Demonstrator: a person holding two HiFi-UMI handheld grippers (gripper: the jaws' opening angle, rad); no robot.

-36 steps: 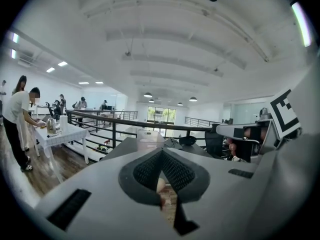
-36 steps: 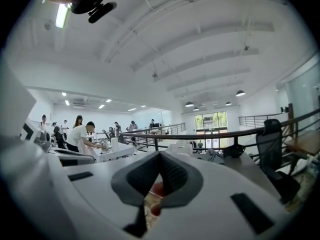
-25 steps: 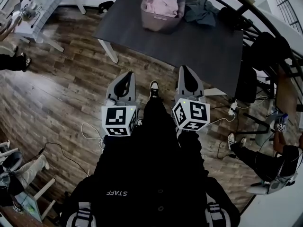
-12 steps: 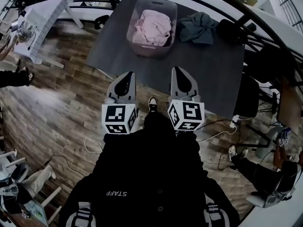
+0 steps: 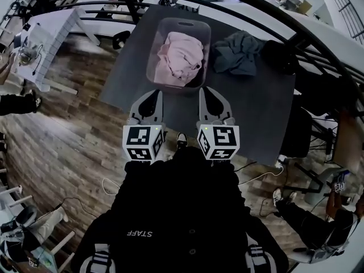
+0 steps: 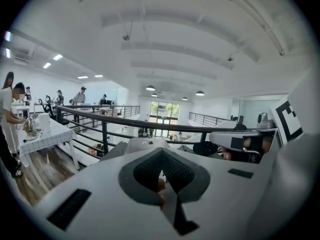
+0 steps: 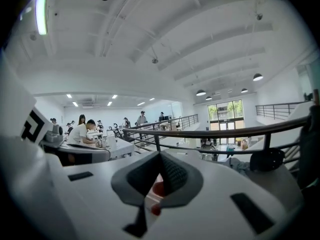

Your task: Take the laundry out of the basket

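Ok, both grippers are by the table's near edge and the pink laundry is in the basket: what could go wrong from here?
1. The left gripper and right gripper both have jaws together; reaching in like that would probably just shove the pink laundry or the basket.
2. The basket looks light and may lift or slide on the table when cloth is pulled.
3. The grey garment lies beside the basket; laundry dropped there could mix with it.

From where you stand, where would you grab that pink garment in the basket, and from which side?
Probably a raised fold near the top of the pink garment, coming straight down from above. It lies crumpled in a heap inside the basket, whose walls block a sideways approach, and a bunched ridge is easy to pinch.
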